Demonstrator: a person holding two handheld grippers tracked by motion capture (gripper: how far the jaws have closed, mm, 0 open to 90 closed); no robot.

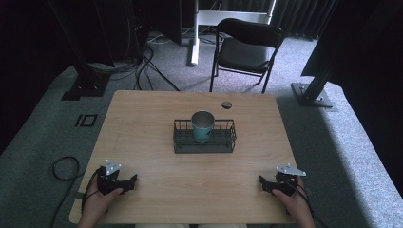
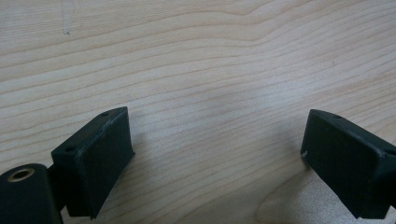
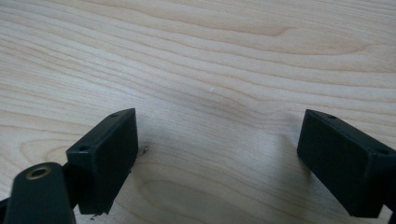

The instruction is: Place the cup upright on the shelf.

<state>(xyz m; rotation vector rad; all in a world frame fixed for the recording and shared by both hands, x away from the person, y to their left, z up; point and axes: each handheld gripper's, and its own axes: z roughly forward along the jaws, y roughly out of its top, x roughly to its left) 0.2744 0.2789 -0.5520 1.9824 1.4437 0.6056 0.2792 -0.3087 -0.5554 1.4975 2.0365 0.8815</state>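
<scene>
High view first: the left gripper [image 1: 127, 183] sits low on the wooden table [image 1: 142, 123] at the near left corner, the right gripper [image 1: 266, 183] mirrors it at the near right, each in a hand, both well apart from the work in the middle. Centre table, a teal cup [image 1: 203, 127] stands upright inside a black wire basket [image 1: 183, 142], toward the basket's middle. Any label on the cup is too small and dim to read from here; I can't make out writing anywhere. A small dark round object [image 1: 226, 104], possibly a lid, lies beyond the basket near the far edge. Left gripper view shows its jaws spread wide over bare wood grain, nothing between them. Right gripper view, same story: jaws wide apart, empty.
</scene>
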